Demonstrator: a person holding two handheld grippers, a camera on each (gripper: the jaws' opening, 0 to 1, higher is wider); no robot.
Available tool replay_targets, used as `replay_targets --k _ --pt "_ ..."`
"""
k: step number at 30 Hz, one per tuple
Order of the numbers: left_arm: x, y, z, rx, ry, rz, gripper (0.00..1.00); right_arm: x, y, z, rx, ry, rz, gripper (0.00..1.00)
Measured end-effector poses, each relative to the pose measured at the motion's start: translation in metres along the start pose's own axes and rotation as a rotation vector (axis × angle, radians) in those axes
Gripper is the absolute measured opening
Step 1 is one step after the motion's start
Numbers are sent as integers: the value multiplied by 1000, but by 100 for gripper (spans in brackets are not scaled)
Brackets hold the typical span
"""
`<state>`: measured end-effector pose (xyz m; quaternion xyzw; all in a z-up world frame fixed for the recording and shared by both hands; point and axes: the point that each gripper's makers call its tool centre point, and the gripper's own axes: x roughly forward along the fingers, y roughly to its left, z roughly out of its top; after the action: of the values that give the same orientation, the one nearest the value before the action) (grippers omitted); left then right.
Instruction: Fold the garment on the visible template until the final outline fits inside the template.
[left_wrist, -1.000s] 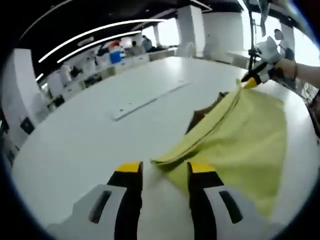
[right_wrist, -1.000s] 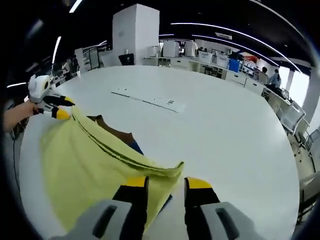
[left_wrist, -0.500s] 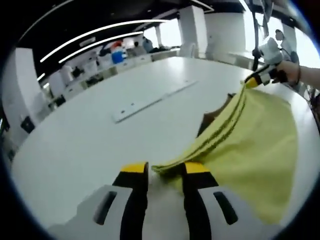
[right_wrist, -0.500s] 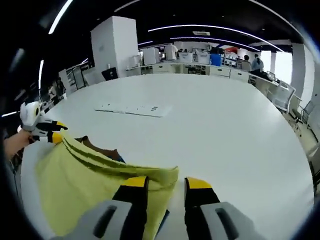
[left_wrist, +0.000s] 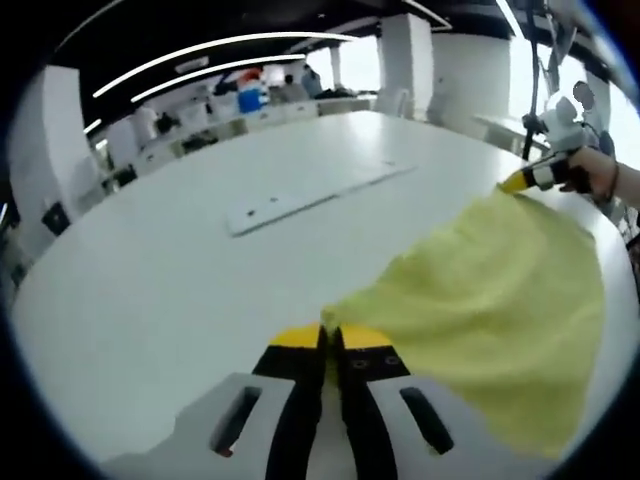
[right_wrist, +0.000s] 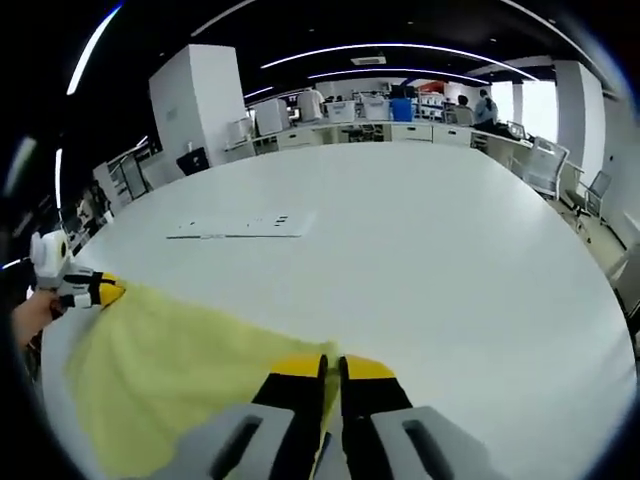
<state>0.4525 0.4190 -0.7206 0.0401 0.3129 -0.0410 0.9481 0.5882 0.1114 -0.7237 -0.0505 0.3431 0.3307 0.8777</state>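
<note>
Both grippers pinch the yellow garment: left gripper and right gripper closed on opposite corners, the cloth stretched lengthwise between them above the counter.

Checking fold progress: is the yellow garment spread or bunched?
Spread: the garment stretches as one sheet between the left tool and right tool, both shut on its corners.

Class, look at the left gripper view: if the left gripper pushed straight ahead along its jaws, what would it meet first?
Beyond the yellow garment corner it pinches, the left gripper probably meets bare white table, then perhaps the flat white strip; depth is unclear.
</note>
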Motion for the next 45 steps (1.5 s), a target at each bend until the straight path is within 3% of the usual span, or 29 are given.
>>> replay_targets --k 3,6,17,20,23,27,38,45 --pt "-5 8 -3 -76 0 37 1 -2 -2 4 -12 -15 -17 0" --pt "-8 15 -1 -179 -38 43 0 -4 -5 10 3 -44 -20 0" --pt "-7 15 -2 -112 -21 53 3 1 -4 6 26 -37 -23 0" --pt "-11 22 -5 -135 -7 92 7 1 -2 8 41 -41 -15 0" --pt "-18 27 -2 -168 -33 102 20 -4 -3 12 53 -48 -18 8" --pt "-29 31 3 -179 -47 108 27 -14 -1 14 81 -43 -6 24" --pt "-67 8 24 -131 -104 52 55 -50 20 18 20 -26 43 54" --pt "-85 1 24 -114 -115 35 69 -69 35 17 -25 -15 84 65"
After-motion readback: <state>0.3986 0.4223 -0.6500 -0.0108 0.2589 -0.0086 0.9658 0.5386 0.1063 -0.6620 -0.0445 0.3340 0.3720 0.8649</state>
